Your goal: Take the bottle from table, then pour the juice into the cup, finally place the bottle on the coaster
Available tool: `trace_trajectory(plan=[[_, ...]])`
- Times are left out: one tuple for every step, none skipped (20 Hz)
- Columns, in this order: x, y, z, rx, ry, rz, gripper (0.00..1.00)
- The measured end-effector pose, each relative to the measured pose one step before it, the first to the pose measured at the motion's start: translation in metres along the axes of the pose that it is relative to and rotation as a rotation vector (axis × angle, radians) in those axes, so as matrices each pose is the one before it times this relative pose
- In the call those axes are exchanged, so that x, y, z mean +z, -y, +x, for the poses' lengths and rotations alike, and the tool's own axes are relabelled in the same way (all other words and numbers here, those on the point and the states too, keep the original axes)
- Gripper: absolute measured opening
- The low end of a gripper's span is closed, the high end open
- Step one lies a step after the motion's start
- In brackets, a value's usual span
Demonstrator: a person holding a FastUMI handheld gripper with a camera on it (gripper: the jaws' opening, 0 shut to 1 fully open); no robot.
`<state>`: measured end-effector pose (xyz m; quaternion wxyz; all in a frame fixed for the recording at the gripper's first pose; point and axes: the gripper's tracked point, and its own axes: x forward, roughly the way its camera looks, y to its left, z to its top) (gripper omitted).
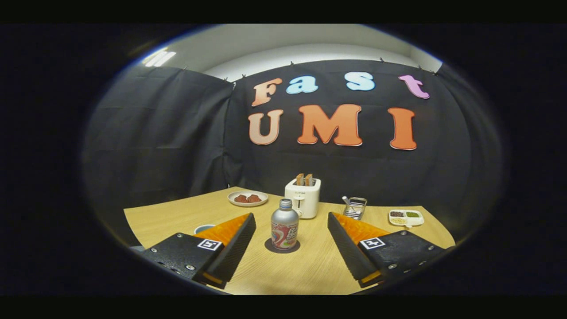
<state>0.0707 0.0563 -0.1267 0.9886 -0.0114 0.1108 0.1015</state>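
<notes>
Your jaws are wide apart w/ nothing in them, gripper (pixel 292 239) lined up on the one bottle (pixel 284 229), which stands upright on the one dark coaster (pixel 282 247), just ahead, between the fingers. Looks like either the very start or the end, can't tell. One cup (pixel 203 228) sits left of the bottle, partly hidden. Behind the bottle: one toaster (pixel 303 197) w/ two slices, all on the table (pixel 305 270).

Bottle (pixel 284 230) label print too small to read; toaster (pixel 303 197) front mark illegible
</notes>
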Motion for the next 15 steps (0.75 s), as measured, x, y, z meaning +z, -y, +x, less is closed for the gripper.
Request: trace_trajectory(plan=[[0.00781, 0.00599, -0.00649, -0.01116, 0.01557, -0.00915, 0.97], [0.00378, 0.00511, -0.00595, -0.01126, 0.00617, -0.00574, 0.97], [0.00284, 0.00393, -0.00507, -0.00822, 0.00146, 0.00294, 0.97], [0.00203, 0.00493, -0.00472, -0.01083, -0.00109, 0.00447, 0.97], [0.00416, 0.00306, -0.00621, -0.00755, 0.00537, 0.00443, 0.97], [0.00418, 0.00325, -0.0043, -0.01039, 0.01191, 0.00208, 0.97], [0.00363, 0.00256, -0.00329, -0.00905, 0.00776, -0.00103, 0.97], [0.00091, 0.0022, -0.00352, -0.01053, -0.00178, -0.00228, 0.97], [-0.00099, 0.00203, -0.00311, -0.00568, -0.00147, 0.00158, 0.97], [0.00216, -0.0005, -0.00256, -0.00187, 0.0001, 0.00219, 0.97], [0.00288, -0.00155, -0.00362, 0.00194, 0.00681, 0.00371, 0.97], [0.00306, -0.00151, -0.00225, 0.00057, 0.00494, 0.00404, 0.97], [0.00235, -0.00092, -0.0042, 0.00163, 0.01121, 0.00148, 0.97], [0.00242, -0.0023, -0.00209, 0.00037, 0.01035, -0.00491, 0.97], [0.00166, -0.0001, -0.00124, -0.00629, 0.00724, -0.00557, 0.97]])
